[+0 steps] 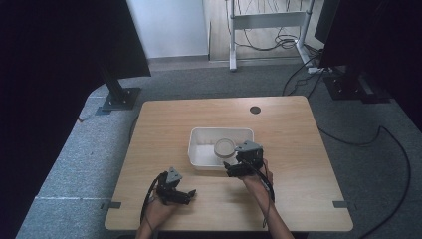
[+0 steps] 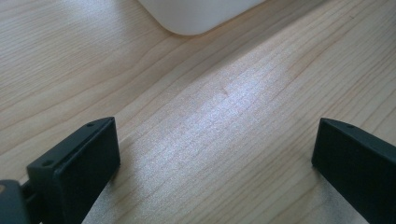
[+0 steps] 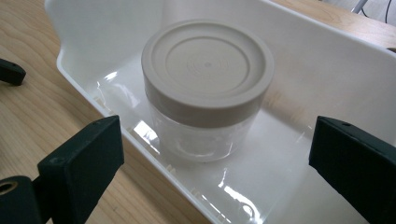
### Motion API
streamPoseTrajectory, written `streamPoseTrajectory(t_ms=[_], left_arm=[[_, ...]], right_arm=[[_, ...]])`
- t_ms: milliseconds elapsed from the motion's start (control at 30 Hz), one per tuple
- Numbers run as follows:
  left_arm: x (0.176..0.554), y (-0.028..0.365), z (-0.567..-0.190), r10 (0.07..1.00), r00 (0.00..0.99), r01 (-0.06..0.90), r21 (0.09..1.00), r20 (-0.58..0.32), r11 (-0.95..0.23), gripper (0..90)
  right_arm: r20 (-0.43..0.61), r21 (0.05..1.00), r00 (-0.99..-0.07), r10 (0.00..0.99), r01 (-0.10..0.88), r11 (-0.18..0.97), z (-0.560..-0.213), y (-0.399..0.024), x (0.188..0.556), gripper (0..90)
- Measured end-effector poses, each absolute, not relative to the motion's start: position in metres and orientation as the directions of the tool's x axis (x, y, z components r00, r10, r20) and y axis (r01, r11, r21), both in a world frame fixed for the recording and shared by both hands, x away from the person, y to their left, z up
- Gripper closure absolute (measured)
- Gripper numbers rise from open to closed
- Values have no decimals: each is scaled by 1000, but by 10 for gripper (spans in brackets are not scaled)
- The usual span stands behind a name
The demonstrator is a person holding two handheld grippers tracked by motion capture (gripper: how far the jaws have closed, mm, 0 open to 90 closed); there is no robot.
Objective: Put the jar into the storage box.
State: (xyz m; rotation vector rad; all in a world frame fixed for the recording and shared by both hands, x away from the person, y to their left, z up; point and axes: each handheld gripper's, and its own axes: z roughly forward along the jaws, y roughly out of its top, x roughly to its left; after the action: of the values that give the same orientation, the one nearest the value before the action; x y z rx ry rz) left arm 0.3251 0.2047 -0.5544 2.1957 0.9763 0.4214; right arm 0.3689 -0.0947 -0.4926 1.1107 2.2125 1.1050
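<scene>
Over the near right rim of the white tray your right tool gapes wide and empty before the upright lidded jar, so straddle it squarely below the lid, while your left tool, equally open and empty, rests on the worktop.

The person's left hand comes in over the near edge of the bench toward its near left corner, holding the left gripper low with its jaws spread wide and nothing between them. The right forearm reaches farther in from the near edge, and the right gripper sits near the bench's middle, jaws likewise wide apart.
</scene>
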Motion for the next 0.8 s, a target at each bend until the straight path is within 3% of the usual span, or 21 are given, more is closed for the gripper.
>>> streamPoseTrajectory(t_ms=[800], left_arm=[[325,205,-554,747,665,523,704,15,-481,7]], right_arm=[[-27,820,-612,791,439,368,-490,-111,341,29]])
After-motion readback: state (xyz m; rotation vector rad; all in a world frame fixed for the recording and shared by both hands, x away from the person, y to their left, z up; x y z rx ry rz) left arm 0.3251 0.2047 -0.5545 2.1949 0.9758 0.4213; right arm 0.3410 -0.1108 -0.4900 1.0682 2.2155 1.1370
